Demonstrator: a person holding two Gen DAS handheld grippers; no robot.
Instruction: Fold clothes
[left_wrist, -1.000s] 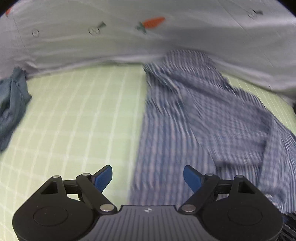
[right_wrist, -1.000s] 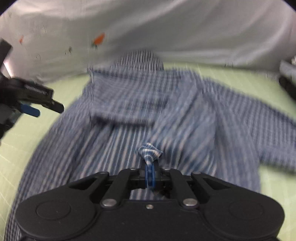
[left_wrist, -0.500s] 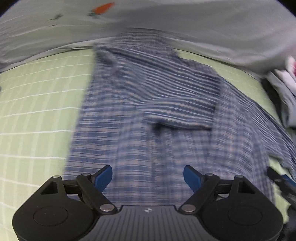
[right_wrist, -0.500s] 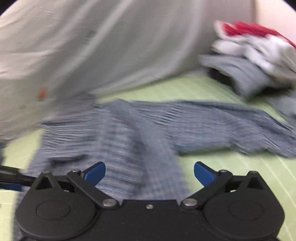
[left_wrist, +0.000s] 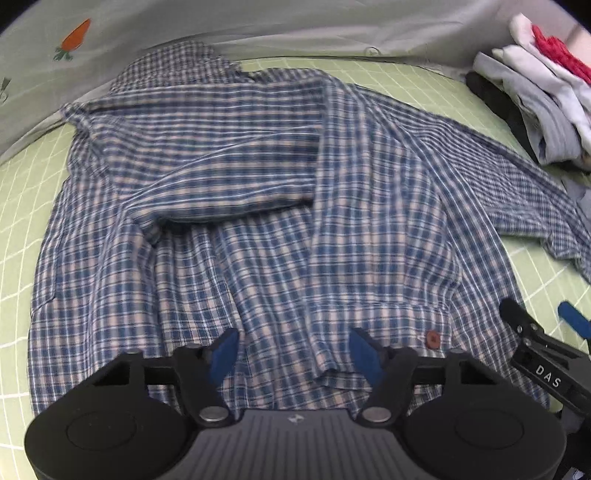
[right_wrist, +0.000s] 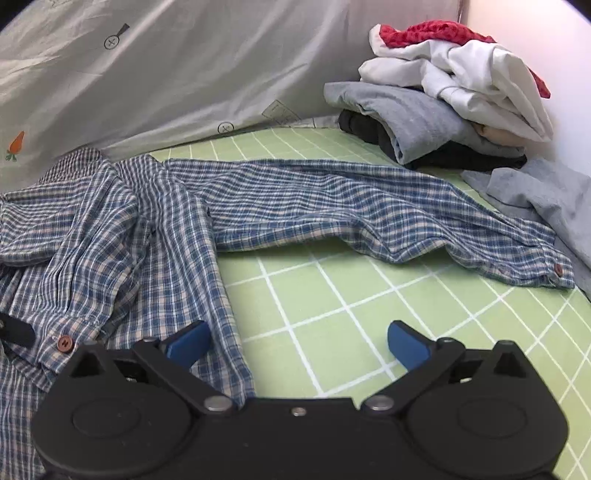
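Left wrist view: looking steeply down from close above the plaid shirt (left_wrist: 280, 206), facing the grey sheet (left_wrist: 258, 26) at the back. Right wrist view: sitting lower and shallower at the shirt's right edge, facing across the green grid mat (right_wrist: 332, 295) toward the clothes pile (right_wrist: 443, 103). Sharing shirt, mat, sheet and pile.

Bare mat (right_wrist: 332, 295); clothes pile (right_wrist: 443, 107) blocks corner.

"DAS" on right tongs (left_wrist: 569, 325)
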